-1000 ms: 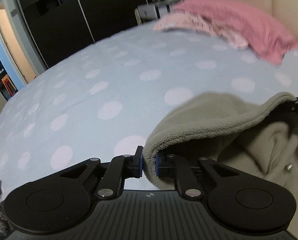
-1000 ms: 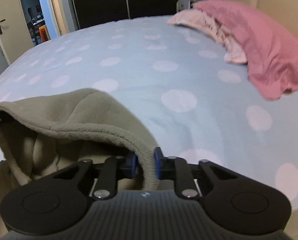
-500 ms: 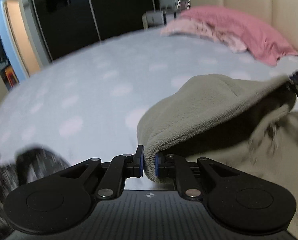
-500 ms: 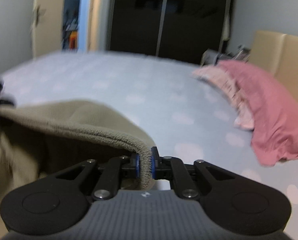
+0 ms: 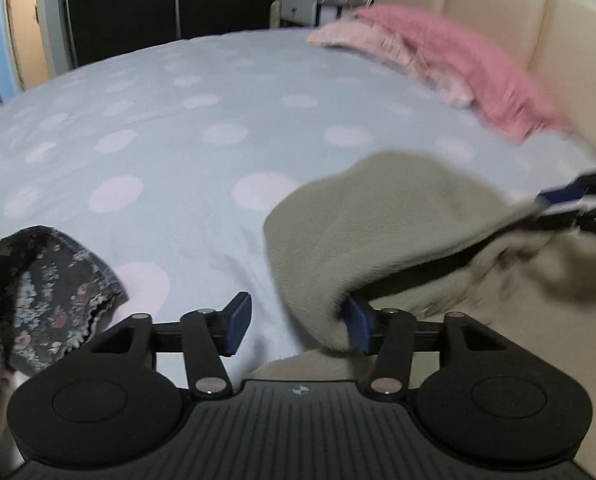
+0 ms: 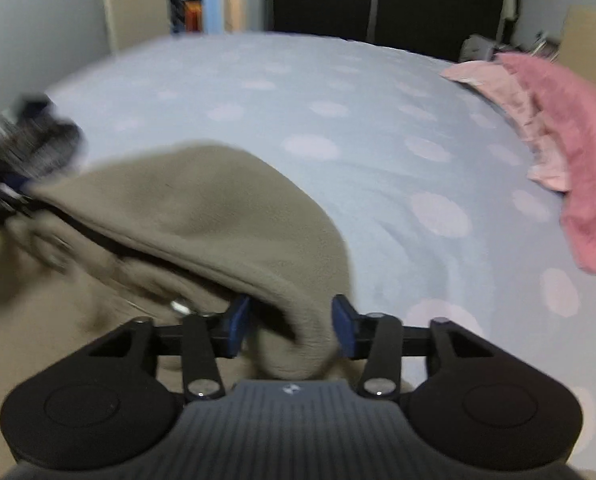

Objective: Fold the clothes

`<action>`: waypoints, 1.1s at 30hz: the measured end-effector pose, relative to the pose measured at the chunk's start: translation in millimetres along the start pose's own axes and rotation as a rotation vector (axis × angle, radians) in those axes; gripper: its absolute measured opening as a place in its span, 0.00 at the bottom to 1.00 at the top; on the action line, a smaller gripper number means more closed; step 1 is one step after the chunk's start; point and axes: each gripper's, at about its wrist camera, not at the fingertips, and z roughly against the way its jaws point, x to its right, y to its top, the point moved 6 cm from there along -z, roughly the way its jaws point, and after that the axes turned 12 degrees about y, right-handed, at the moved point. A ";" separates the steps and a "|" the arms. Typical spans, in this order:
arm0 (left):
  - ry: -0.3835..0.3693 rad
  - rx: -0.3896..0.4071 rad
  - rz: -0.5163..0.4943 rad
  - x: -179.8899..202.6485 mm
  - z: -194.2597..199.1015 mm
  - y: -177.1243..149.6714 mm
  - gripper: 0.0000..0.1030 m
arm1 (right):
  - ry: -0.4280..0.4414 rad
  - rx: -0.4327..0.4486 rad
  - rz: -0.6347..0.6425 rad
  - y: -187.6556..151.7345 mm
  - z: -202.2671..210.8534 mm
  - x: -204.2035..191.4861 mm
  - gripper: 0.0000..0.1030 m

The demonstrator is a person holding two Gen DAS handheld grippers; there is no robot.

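Note:
A grey-green fleece garment (image 5: 397,216) lies in a hump on the dotted light-blue bed (image 5: 186,128). My left gripper (image 5: 298,326) is open, with a fleece corner resting against its right pad and nothing clamped. My right gripper (image 6: 292,328) is open too, and a fleece fold (image 6: 218,208) hangs loose between its fingers. The right gripper's blue-tipped fingers show blurred at the right edge of the left wrist view (image 5: 577,200). A metal snap (image 6: 178,305) shows inside the garment.
A dark floral garment (image 5: 38,300) lies at the left, blurred in the right wrist view (image 6: 30,136). Pink pillows (image 5: 457,64) lie against a beige headboard (image 5: 557,32). Dark wardrobe doors (image 6: 377,0) and a doorway stand beyond the bed.
Both grippers were shut on the fleece edge; both have opened and let it go. The fleece has dropped lower onto the bed, and the views have swung.

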 end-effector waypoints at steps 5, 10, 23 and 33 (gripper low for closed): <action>-0.094 -0.010 0.116 -11.9 -2.6 19.3 0.60 | 0.165 0.124 -0.109 23.4 22.8 -7.7 0.72; -0.111 -0.046 0.245 -20.8 -25.4 41.2 0.60 | 0.117 0.173 -0.363 34.3 2.9 15.4 0.72; -0.091 -0.188 0.275 -15.1 -104.4 16.7 0.63 | -0.024 0.046 -0.417 15.9 -55.2 59.0 0.72; -0.070 -0.067 0.179 -5.5 -75.8 40.5 0.12 | -0.039 0.106 -0.311 36.8 -58.0 53.8 0.14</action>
